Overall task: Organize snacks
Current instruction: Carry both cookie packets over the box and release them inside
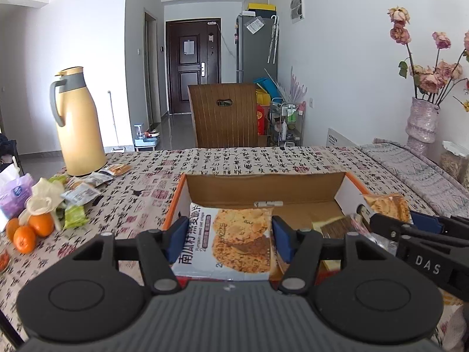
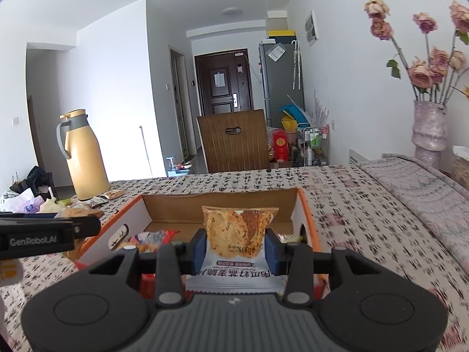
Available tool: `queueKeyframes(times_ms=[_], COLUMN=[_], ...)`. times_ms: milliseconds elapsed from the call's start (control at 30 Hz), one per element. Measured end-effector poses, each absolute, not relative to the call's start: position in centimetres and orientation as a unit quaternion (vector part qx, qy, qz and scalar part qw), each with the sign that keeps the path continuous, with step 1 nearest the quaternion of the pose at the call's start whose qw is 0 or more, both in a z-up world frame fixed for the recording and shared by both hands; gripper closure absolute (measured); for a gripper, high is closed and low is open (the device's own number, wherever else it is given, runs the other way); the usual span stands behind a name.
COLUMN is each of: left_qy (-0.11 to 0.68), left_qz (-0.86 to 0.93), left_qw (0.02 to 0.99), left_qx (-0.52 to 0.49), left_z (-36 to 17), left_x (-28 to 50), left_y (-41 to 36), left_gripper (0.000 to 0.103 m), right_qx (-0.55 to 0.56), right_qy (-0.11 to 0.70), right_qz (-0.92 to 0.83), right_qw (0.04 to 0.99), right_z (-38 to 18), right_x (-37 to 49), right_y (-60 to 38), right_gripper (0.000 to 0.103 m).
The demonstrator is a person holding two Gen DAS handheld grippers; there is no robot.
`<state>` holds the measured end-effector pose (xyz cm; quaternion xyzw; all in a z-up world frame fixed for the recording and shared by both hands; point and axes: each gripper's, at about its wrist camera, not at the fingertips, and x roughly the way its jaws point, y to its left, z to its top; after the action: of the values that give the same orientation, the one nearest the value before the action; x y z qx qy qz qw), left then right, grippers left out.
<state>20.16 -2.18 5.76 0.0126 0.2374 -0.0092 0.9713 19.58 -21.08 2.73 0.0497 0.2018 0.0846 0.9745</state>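
My left gripper (image 1: 230,228) is shut on a white oat-crisp cookie packet (image 1: 234,234), held flat over the open cardboard box with an orange rim (image 1: 176,202). In the right wrist view my right gripper (image 2: 236,246) is shut on a second cookie packet (image 2: 240,231), which stands upright above the same box (image 2: 307,208). Each gripper shows in the other's view: the right gripper (image 1: 390,220) with its packet at the box's right side, the left gripper (image 2: 85,226) at the left. Other snack packets (image 2: 152,239) lie inside the box.
A yellow thermos jug (image 1: 79,123) stands at the table's far left, with loose snack packets (image 1: 82,193), oranges (image 1: 29,231) and a tissue pack (image 1: 14,196) beside it. A vase of dried roses (image 1: 422,123) is at the right. A wooden chair (image 1: 225,114) stands behind the table.
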Motion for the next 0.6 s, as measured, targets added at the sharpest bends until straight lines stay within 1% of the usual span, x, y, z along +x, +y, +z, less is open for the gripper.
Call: queueKeyframes(times_ms=[267,433,600], left_qy=[0.241,0.251,0.266], left_qz=[-0.006,-0.001,-0.003], left_qw=[0.97,0.968,0.964], left_qx=[0.003,-0.006,-0.016], left_z=[5.3,3.6,1.9], left_x=[25.1,27.6,28.4], left_y=[-2.2,-1.9,-1.3], left_gripper=[0.042,0.042,0.042], right_qx=[0.041,0.042,0.045], right_qy=[0.214,0.222,0.233], right_qz=[0.093,0.105,0.106], right_qw=[0.971,0.968,0.965], right_z=[2.0,0.5,-0.6], right_x=[24.8,27.2,27.8], right_y=[-19.9,-19.5,-20.1], right_gripper=[0.063,0.063,0.063])
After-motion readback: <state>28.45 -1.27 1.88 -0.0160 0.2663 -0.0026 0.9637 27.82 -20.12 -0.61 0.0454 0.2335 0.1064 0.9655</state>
